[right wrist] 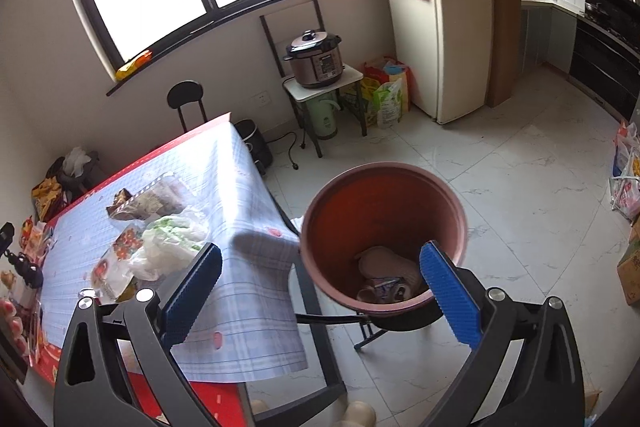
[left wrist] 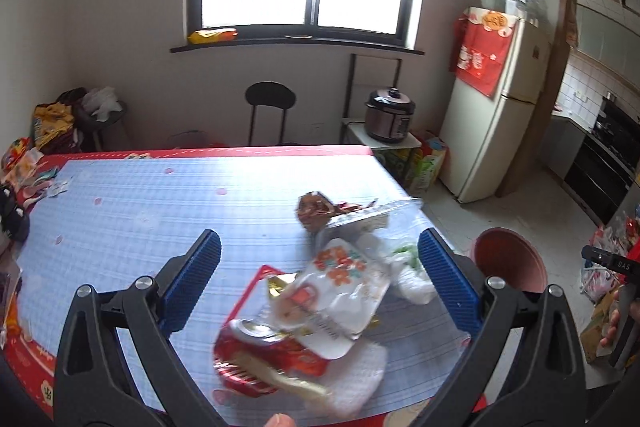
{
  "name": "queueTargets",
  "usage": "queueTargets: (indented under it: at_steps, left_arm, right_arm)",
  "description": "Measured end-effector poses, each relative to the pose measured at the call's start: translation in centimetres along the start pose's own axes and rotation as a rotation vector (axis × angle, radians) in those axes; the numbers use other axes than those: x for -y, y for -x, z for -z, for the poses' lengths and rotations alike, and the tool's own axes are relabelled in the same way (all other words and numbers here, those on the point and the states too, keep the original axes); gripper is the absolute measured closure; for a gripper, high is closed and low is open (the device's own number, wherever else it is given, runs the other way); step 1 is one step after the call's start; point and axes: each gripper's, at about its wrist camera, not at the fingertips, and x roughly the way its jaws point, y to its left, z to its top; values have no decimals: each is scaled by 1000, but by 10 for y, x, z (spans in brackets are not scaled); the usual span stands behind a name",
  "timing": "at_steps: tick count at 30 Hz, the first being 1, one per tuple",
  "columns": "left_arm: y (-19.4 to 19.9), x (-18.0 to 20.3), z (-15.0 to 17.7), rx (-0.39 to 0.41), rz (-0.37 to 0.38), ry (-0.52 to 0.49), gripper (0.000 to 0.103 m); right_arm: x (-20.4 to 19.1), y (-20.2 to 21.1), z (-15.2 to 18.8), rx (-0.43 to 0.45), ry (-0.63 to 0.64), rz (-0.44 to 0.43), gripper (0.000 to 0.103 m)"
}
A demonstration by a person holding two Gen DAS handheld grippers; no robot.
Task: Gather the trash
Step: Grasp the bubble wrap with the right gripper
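Right wrist view: some trash already lies in our bin (right wrist: 384, 195).
Wrappers (left wrist: 320, 299) remain on the table (left wrist: 140, 203); both our grippers (left wrist: 320, 279) (right wrist: 320, 279) gape wide, empty.

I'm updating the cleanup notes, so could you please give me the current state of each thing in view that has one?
left gripper: open, empty, over the wrapper pile.
right gripper: open, empty, above the bin.
bin: upright, uncovered, some trash at the bottom.
wrapper pile: loose on the table, not yet collected.
pressure cooker: lid on.
fridge: doors shut.
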Motion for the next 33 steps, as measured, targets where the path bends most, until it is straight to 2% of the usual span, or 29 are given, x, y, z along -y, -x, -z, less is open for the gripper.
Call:
queueTargets:
  at_steps: [5, 11, 20, 28, 31, 33]
  left_arm:
    - [14, -70, 28, -31, -51, 41, 5]
    - [3, -121, 67, -119, -27, 96, 5]
    - [-36, -139, 105, -256, 53, 88, 6]
    - [-67, -145, 118, -348, 151, 53, 6]
    - [-74, -142, 117, -360, 186, 23, 7]
    - [-79, -141, 116, -374, 205, 20, 11]
  right_arm:
    - [-70, -14, 9, -43, 74, -43, 5]
    - [-144, -31, 32, -120, 158, -79, 5]
    - [-220, -67, 72, -260, 220, -84, 5]
    - [-255, -111, 109, -391, 146, -103, 5]
    - [-262, -128, 123, -448, 105, -113, 13]
    - [-265, -139, 131, -484, 81, -117, 15]
